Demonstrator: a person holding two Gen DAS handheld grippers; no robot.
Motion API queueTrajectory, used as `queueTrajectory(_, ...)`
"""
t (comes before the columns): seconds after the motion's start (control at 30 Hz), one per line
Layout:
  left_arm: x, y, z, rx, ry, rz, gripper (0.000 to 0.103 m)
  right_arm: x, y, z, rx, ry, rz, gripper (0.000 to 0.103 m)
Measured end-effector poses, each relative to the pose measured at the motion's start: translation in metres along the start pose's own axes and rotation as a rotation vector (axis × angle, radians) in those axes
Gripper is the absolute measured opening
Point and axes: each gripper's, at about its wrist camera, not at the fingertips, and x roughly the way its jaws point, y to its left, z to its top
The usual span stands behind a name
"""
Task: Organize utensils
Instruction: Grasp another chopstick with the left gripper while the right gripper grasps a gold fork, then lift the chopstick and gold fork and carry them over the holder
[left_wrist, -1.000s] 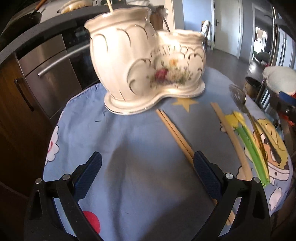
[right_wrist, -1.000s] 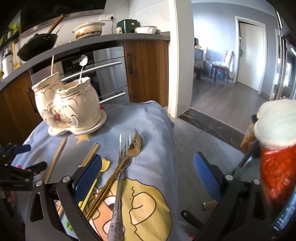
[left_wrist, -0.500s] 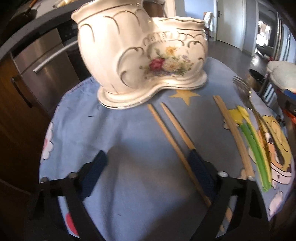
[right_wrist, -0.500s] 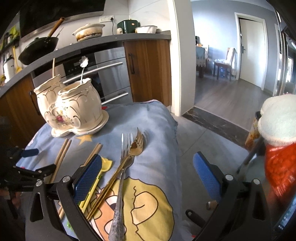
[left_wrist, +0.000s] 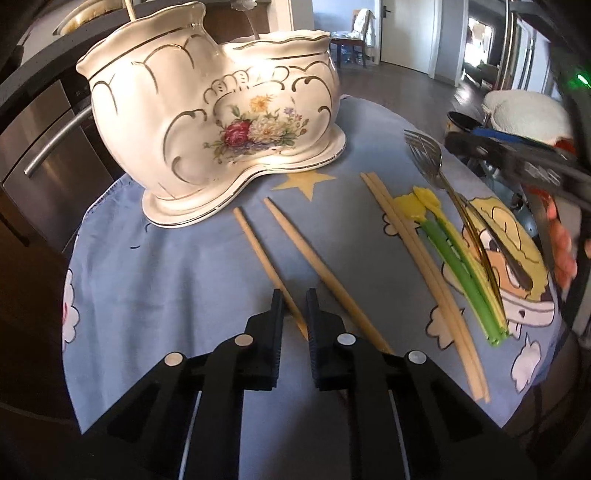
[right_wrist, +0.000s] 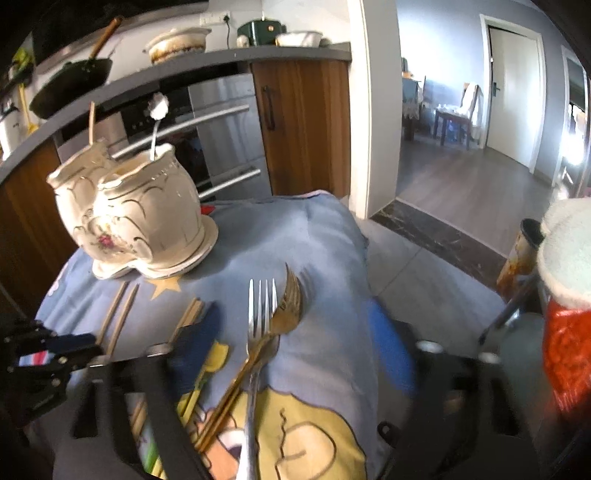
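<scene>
Left claw (left_wrist: 294, 295) pinched on chopstick (left_wrist: 266, 258) lying on bench (left_wrist: 166, 280); right claw (right_wrist: 291, 350) spread, blurred; holder (left_wrist: 207, 110) already stocked with two items; forks (right_wrist: 260, 325), other sticks left.

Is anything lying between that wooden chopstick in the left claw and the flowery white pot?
Nothing visible: the left gripper pinches the wooden chopstick, and only bare blue cloth lies before the white floral ceramic holder.
</scene>
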Motion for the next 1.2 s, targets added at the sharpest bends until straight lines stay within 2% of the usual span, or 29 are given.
queueTrajectory(0.07,-0.002,0.005,-0.001,0.006,0.007,0.013,0.006,0.01,0.002,0.005,0.008,0.031,0.013,0.045)
queueTrajectory(0.13,-0.003,0.012,-0.003,0.004,0.014,0.02,0.005,0.016,0.003,0.007,0.012,0.057,0.009,0.034)
queueTrajectory(0.27,-0.005,0.021,-0.005,-0.01,0.021,0.03,0.005,0.024,0.004,0.006,0.01,0.104,0.009,0.017)
queueTrajectory(0.3,-0.006,0.024,-0.005,-0.015,0.021,0.027,0.005,0.024,0.003,0.006,0.013,0.111,0.015,0.015)
queueTrajectory(0.47,-0.004,0.024,-0.007,-0.019,0.018,0.023,0.005,0.03,0.002,0.011,0.041,0.157,0.004,0.014)
queueTrajectory(0.6,-0.003,0.025,-0.005,-0.03,0.014,0.015,0.005,0.035,-0.007,0.016,0.098,0.187,0.041,0.015)
queueTrajectory(0.67,-0.003,0.027,-0.007,-0.037,0.008,0.004,0.005,0.033,-0.008,0.016,0.111,0.18,0.051,0.012)
queueTrajectory(0.97,-0.014,0.041,-0.013,-0.041,-0.028,-0.011,0.005,-0.01,-0.004,0.019,0.112,0.065,0.105,0.006)
queueTrajectory(1.2,-0.041,0.046,-0.017,-0.044,-0.107,-0.019,0.005,-0.059,0.008,0.023,0.073,-0.056,0.174,0.004)
